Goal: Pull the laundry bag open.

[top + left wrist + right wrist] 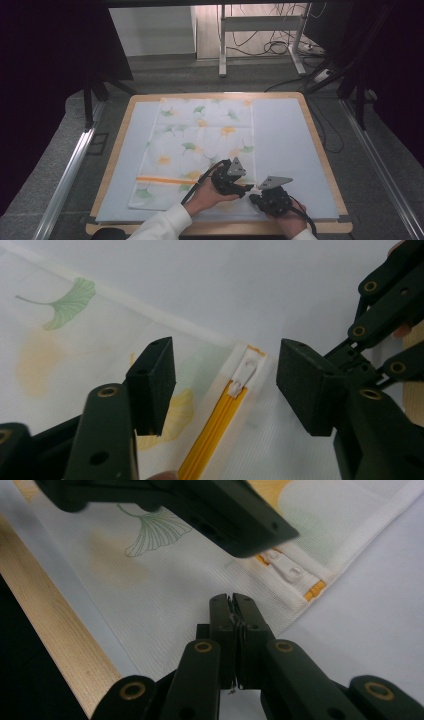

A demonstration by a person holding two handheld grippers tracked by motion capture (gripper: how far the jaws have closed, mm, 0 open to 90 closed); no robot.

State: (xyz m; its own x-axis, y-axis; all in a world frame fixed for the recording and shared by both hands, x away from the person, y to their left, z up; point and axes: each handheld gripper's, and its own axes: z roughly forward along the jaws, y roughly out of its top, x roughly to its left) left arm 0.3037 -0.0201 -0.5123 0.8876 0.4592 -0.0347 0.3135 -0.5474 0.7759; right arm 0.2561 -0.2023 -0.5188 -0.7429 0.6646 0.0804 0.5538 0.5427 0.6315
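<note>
A white pillowcase printed with green and yellow ginkgo leaves (200, 145) lies flat on the mat. An orange zipper (160, 179) runs along its near end, and the white pull (245, 372) sits at the right corner. My left gripper (246, 187) is open there, with one jaw on each side of the pull (287, 570) and neither pad touching it (227, 385). My right gripper (253, 198) is shut just in front of that corner, its tips (232, 602) resting on the cloth. Whether they pinch any fabric I cannot tell.
A pale blue mat (285, 150) covers the wooden table (327, 160), whose near edge (50, 605) runs close behind the right gripper. Beyond the table stand a desk frame (222, 45) and loose cables (280, 47) on the floor.
</note>
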